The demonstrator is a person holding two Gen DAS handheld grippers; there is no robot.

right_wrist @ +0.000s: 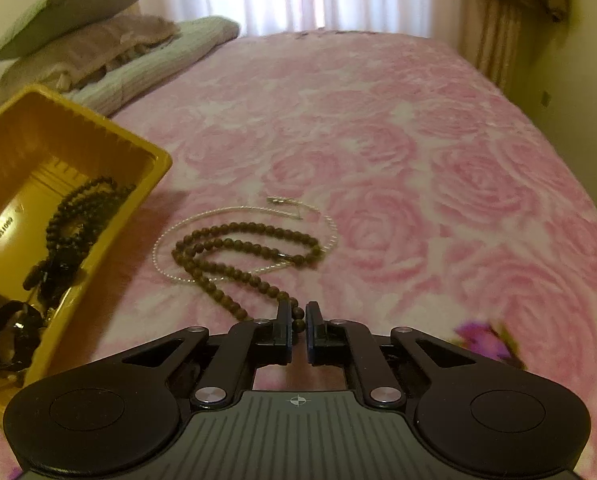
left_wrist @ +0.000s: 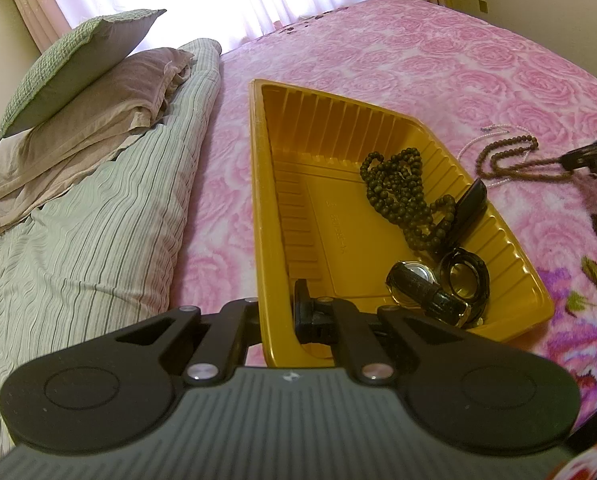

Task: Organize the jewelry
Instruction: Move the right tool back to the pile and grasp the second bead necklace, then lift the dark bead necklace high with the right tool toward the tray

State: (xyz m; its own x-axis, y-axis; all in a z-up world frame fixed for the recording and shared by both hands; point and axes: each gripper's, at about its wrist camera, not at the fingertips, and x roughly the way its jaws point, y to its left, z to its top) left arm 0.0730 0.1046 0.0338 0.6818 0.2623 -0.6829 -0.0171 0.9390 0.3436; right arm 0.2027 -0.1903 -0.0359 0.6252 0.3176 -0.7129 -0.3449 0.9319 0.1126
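Left wrist view: the tray rests on the bed, its near wall pinched by the left gripper, whose fingers are closed on it, one inside and one outside. Held in the tray are a dark bead string, a watch and a second dark ring-shaped piece, all gathered at the right end. The rest of the tray is bare. If the tray is tipped by this grip, the contents are judged likely to slide.

Right wrist view: the right gripper is seen shut on the brown beads, a few beads being caught between the fingers. The rest of that string lies on the bed beside the tray, draped over a thin pale chain. The risk is judged to be the chain being dragged along when the beads are lifted, or beads slipping from so small a bite. The picture is blurred, so the depth of hold cannot be told.
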